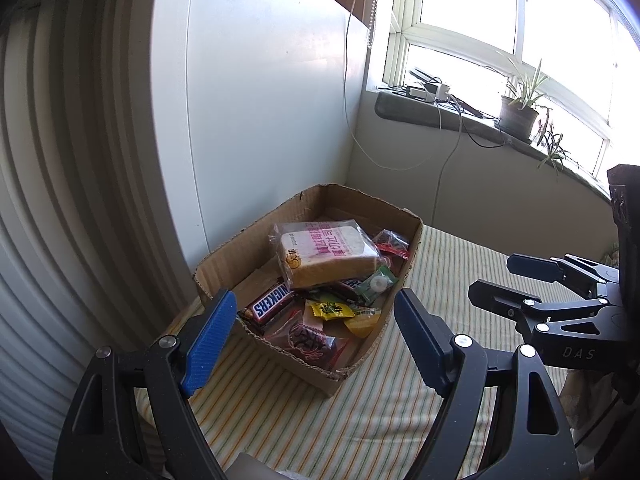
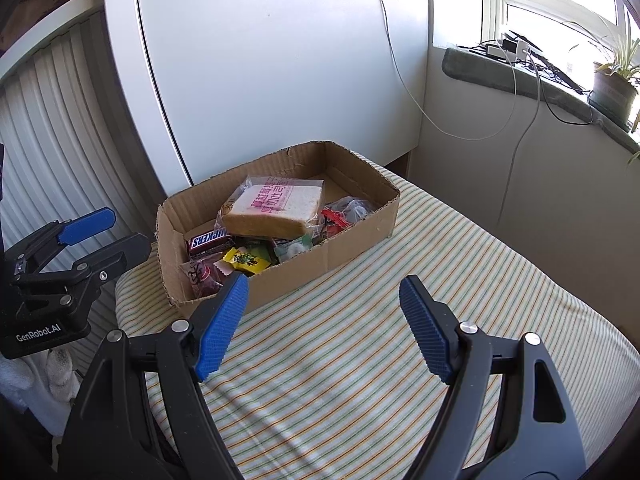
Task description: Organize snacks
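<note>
Cardboard box (image 2: pixel 352 236), shallow, open-topped, with torn rims, sat at the far left corner of the striped cloth (image 2: pixel 360 360) covering the surface, hard against a white panel (image 2: pixel 260 60). It held the snacks in a loose heap. Uppermost lay a bagged bread slice (image 2: pixel 276 212), pink-printed; judged light, soft and easily crushed, its film slippery, best taken by the loose end of the bag rather than across the crumb. Below it, toward the box's left end, lay a Snickers bar (image 2: pixel 208 242), judged firm and narrow enough to pinch across its width. A yellow sachet (image 2: pixel 244 260), a green packet (image 2: pixel 294 248), a dark red pouch (image 2: pixel 202 276) and a red-printed clear packet (image 2: pixel 340 216) filled the rest; all judged light, crinkly and liable to slide.

Left gripper (image 1: pixel 312 340) hung over the box's near left corner, blue pads apart, nothing between them. Right gripper (image 2: pixel 322 324) hung over bare cloth in front of the box, likewise apart and empty.

Left wrist view looked down into the box, showing the red pouch whole and the green packet's round white mark; it also caught the right gripper from the side. Right wrist view gave the box's long front wall, the open cloth to its right and the windowsill (image 2: pixel 520 76) with a potted plant (image 2: pixel 614 88).
</note>
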